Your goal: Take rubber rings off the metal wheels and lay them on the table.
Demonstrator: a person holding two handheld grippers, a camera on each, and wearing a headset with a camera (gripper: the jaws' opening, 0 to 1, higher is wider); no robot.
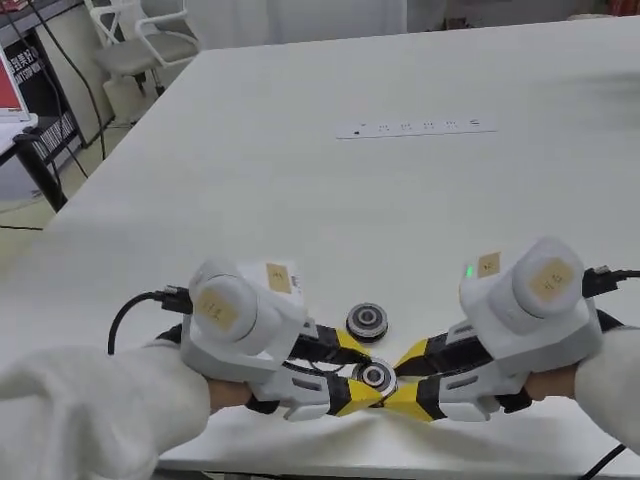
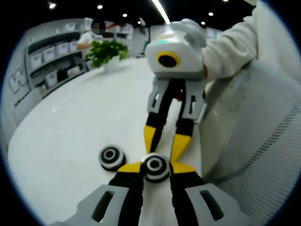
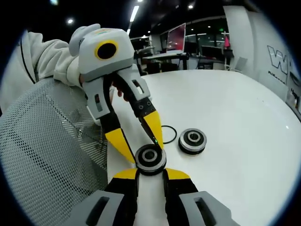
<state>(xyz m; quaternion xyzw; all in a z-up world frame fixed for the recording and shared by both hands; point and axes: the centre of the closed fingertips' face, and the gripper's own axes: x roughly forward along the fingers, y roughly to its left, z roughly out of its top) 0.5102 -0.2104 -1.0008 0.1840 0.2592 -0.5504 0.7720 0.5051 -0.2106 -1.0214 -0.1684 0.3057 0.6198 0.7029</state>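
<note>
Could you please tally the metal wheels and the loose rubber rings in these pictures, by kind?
Metal wheels: 2
Loose rubber rings: 1
Total: 3

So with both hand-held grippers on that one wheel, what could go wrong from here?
The wheel is gripped by the left hand-held gripper and the right hand-held gripper close to the front edge of the table; a slip while pulling could drop it off. The other wheel sits right beside the jaws and may get knocked rolling. A loose ring lies near the left jaws and could be dragged.
</note>
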